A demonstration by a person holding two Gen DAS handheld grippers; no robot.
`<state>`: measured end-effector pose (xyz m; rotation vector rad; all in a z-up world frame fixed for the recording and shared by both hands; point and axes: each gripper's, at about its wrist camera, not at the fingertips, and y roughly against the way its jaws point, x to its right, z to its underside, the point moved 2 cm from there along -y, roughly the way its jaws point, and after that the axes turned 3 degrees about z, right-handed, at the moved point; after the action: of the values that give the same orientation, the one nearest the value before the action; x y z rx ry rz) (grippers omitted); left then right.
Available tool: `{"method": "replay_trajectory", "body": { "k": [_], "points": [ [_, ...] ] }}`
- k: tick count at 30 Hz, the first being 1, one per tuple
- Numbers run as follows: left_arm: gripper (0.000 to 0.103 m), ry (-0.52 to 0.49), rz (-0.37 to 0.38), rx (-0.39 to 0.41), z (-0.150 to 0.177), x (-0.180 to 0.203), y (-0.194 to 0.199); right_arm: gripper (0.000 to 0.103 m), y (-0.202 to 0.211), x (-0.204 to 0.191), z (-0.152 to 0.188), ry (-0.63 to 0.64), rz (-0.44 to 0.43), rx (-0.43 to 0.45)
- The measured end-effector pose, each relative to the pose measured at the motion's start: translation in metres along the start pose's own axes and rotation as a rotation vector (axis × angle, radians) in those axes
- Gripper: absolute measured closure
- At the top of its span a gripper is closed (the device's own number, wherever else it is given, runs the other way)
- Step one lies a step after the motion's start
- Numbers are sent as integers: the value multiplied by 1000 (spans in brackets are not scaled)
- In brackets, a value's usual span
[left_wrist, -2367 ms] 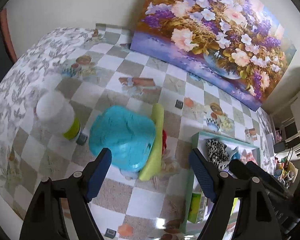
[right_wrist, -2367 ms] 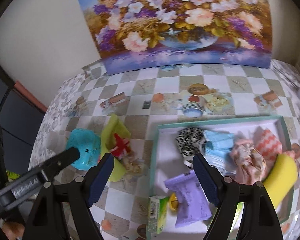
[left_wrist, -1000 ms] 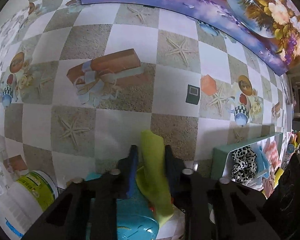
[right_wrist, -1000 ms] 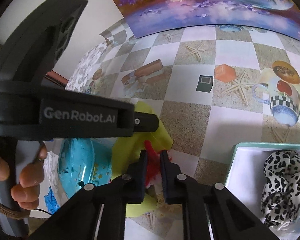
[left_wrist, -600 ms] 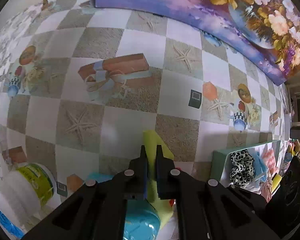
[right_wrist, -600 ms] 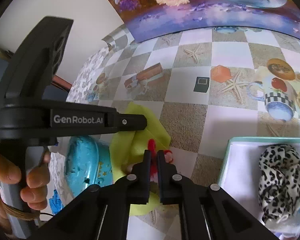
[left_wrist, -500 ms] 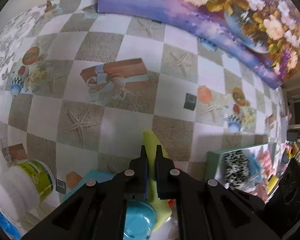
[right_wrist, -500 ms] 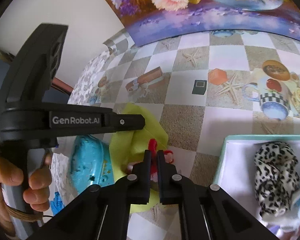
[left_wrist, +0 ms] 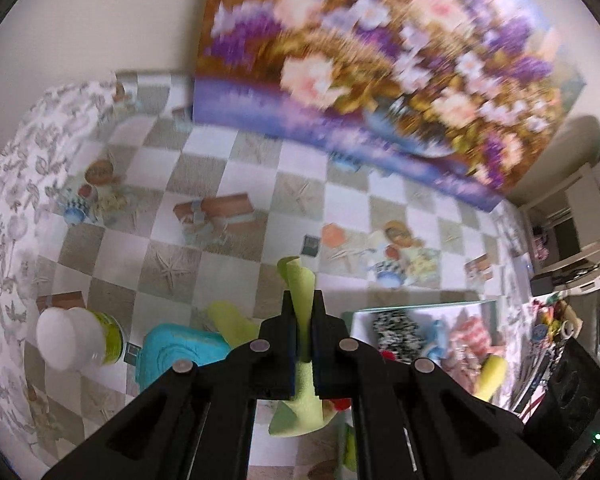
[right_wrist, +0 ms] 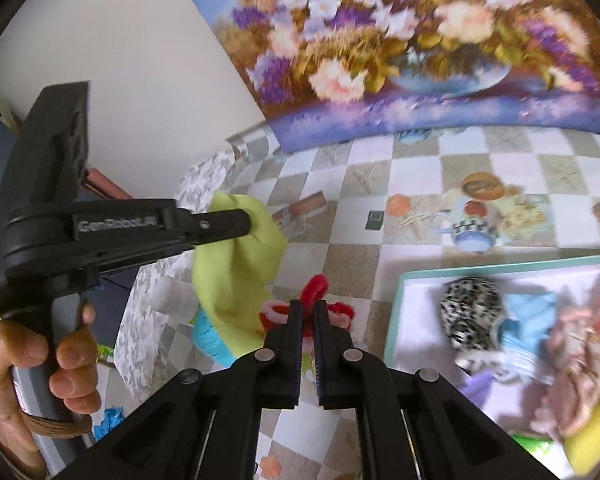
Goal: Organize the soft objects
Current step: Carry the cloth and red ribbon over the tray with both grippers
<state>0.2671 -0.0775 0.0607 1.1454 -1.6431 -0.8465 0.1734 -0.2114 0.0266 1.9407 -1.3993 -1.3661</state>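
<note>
Both grippers have risen off the tabletop (left_wrist: 228, 168). The left gripper (left_wrist: 303, 312) pinches the yellow cloth (left_wrist: 300, 280), the right gripper (right_wrist: 307, 312) the red toy (right_wrist: 318, 286), likely bound for the tray (right_wrist: 420, 276).

Bright, even daylight with soft, faint shadows. Both fisheye views bend hard into dark round corners. Motion blur smears the large flower painting on canvas (left_wrist: 380, 80) and everything around it; only the black gripper fingers (right_wrist: 292, 344) below the painting stay sharp
</note>
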Motion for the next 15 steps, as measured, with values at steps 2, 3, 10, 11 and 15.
{"method": "replay_trajectory", "body": {
  "k": [2, 3, 10, 11, 15],
  "points": [
    [98, -11, -12, 39, 6, 7, 15, 98, 15, 3, 2, -16, 2, 26],
    [98, -15, -10, 66, 10, 11, 22, 98, 22, 4, 3, -21, 3, 40],
    [98, -19, 24, 175, 43, 33, 58, 98, 73, 15, 22, -42, 53, 130],
    [98, -28, 28, 189, 48, 38, 63, 98, 79, 17, 24, -43, 61, 140],
    [98, -71, 72, 238, 70, 65, 80, 98, 108, 31, 35, -89, 89, 198]
  ]
}}
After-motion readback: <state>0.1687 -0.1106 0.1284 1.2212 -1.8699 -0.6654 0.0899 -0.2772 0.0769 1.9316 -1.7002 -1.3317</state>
